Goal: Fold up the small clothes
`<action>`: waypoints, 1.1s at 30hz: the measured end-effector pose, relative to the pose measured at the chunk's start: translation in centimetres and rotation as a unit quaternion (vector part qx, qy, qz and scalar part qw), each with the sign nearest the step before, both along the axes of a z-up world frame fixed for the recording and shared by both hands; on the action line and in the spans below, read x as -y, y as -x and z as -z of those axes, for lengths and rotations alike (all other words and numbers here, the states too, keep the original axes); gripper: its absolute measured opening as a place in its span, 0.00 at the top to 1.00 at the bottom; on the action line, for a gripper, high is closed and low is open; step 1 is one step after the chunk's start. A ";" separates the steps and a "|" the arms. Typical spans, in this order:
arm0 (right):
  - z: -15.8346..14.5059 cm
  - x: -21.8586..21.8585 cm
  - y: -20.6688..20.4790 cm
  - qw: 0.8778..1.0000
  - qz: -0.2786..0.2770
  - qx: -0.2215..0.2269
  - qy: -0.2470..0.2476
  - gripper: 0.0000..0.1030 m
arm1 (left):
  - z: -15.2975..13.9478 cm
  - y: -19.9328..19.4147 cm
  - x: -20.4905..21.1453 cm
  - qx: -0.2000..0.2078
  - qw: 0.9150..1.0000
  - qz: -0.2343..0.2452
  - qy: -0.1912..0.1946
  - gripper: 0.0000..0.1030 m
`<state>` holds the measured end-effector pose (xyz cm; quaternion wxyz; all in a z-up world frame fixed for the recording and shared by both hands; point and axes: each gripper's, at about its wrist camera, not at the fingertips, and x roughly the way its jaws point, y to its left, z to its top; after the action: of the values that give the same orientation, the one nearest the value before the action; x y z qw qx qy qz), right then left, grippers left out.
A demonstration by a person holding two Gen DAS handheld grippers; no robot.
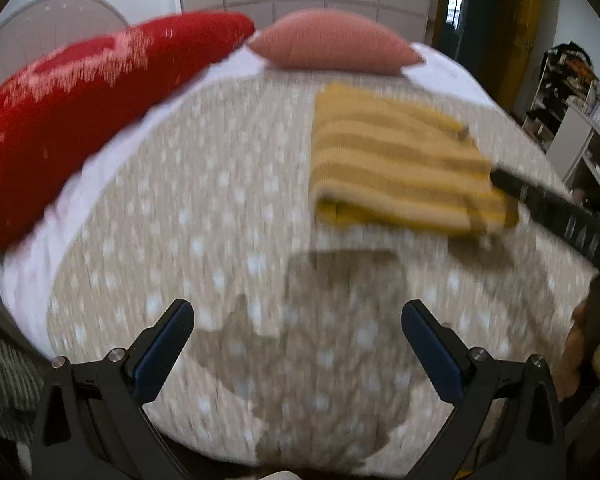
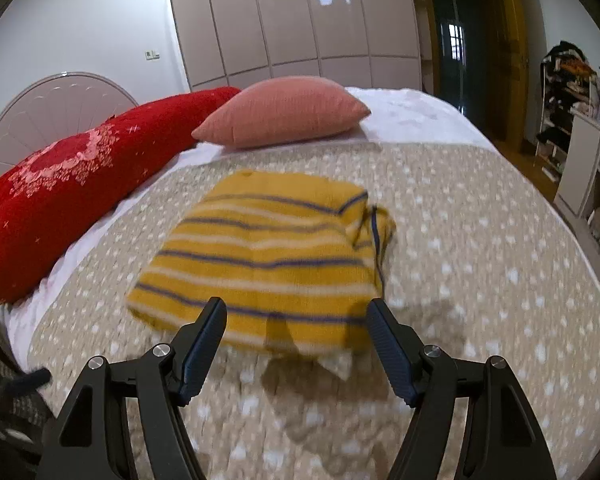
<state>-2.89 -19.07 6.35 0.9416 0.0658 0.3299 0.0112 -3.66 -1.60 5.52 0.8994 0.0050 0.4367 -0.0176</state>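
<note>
A yellow garment with cream and dark blue stripes (image 2: 268, 256) lies folded into a compact rectangle on the beige dotted bedspread (image 2: 480, 240). In the left wrist view it (image 1: 396, 164) lies ahead and to the right. My left gripper (image 1: 298, 316) is open and empty, above bare bedspread, well short of the garment. My right gripper (image 2: 296, 312) is open and empty, just above the garment's near edge. The right gripper's black body (image 1: 556, 216) shows in the left wrist view at the garment's right side.
A long red patterned pillow (image 2: 80, 176) lies along the left edge of the bed. A pink pillow (image 2: 284, 112) lies at the far end. Shelves with clutter (image 2: 572, 120) stand to the right. A wardrobe wall (image 2: 300, 20) and a doorway are behind.
</note>
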 end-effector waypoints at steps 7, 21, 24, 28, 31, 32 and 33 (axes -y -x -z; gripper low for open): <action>-0.5 2.0 -4.0 1.000 0.005 -0.004 0.006 0.25 | -1.9 -8.1 1.3 0.025 0.999 -0.001 -0.046 0.00; 4.3 5.9 -20.4 0.989 -0.023 -0.134 -0.054 0.55 | 4.2 -14.1 2.5 -0.012 0.999 0.010 -0.049 0.00; 5.0 6.2 -22.1 0.986 -0.028 -0.151 -0.063 0.49 | 4.7 -14.2 1.9 -0.020 1.000 0.004 -0.021 0.00; 4.4 6.3 -22.5 0.986 -0.036 -0.153 -0.054 0.44 | 5.1 -13.8 1.9 -0.018 1.000 0.008 -0.018 0.00; 1.6 6.8 -21.8 0.992 -0.020 -0.116 -0.048 0.44 | 5.1 -13.4 2.5 -0.006 0.999 0.022 -0.043 0.00; 0.6 6.9 -21.7 0.993 -0.018 -0.106 -0.054 0.44 | 5.1 -13.3 2.5 -0.002 0.999 0.021 -0.045 0.00; -0.1 6.9 -21.8 0.993 -0.019 -0.099 -0.064 0.44 | 5.2 -13.3 2.5 -0.001 0.999 0.019 -0.040 0.00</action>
<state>18.88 -25.93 6.47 0.8979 0.1208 0.4210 0.0438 9.65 -4.05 0.33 0.8977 0.0488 0.4375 -0.0169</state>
